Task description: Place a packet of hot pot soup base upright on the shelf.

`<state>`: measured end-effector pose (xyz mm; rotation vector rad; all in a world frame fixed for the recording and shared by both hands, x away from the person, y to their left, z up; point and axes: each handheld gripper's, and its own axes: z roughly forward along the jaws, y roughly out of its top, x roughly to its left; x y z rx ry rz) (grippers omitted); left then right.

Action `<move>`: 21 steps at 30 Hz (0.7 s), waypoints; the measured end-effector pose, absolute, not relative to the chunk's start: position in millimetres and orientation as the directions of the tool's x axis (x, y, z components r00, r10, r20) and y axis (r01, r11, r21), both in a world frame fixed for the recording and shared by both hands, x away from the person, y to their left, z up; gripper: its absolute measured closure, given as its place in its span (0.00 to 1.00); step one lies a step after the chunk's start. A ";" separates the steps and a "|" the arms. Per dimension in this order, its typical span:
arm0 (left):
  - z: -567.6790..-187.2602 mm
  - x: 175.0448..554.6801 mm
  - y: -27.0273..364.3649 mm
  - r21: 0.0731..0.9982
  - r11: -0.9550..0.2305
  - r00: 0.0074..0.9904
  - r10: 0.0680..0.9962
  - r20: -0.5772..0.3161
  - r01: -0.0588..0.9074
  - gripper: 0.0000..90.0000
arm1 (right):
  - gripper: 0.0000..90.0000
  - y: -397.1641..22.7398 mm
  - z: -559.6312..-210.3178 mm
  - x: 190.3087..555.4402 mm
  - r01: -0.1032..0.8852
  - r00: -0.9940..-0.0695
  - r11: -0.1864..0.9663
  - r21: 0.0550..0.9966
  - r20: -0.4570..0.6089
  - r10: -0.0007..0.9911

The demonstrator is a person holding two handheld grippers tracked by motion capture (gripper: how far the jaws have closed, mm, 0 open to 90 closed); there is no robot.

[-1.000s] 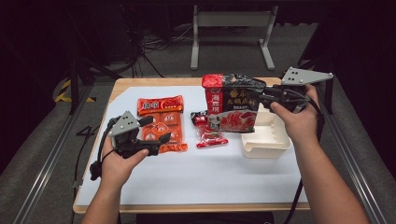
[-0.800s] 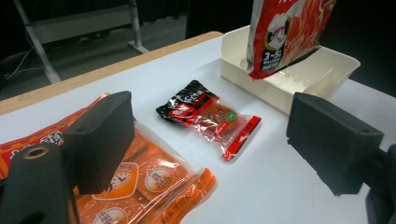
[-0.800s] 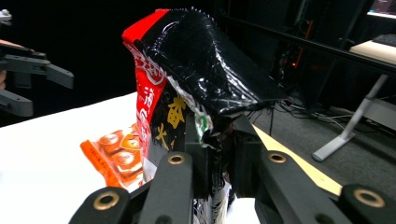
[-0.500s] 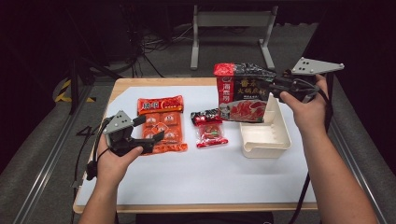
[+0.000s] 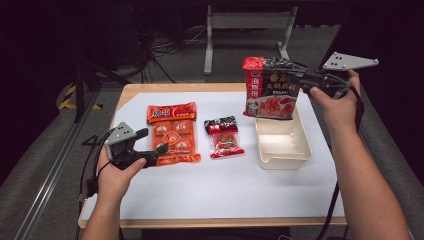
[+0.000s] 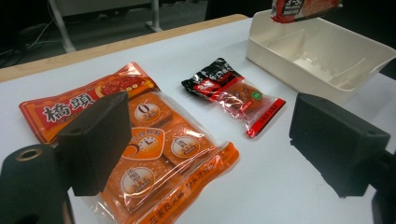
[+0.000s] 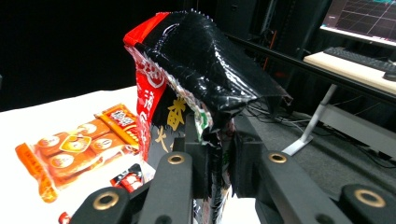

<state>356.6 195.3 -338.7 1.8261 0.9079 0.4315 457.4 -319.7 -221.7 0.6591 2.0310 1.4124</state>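
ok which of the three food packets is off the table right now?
The tall red-and-black foil pouch, pinched in the right gripper above the cream plastic tray. The other two lie flat on the table.

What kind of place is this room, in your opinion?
Probably a lab or recording workspace, not a home: a white-covered table stands among dark surroundings, loose cables lie on the floor, and a computer monitor with a keyboard sits on a nearby desk.

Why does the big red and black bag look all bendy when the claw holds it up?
Probably because it's soft: the red and black bag crumples where the right claw pinches its edge. It hangs fairly straight above the white tray, so it likely has some weight. Its shiny film may be slippery.
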 end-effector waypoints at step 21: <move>-348.2 342.9 216.3 0.883 -0.176 0.589 0.797 -0.133 0.436 0.16 | 0.89 -344.0 -234.5 490.5 0.076 -0.682 0.332 0.940 -0.194 0.705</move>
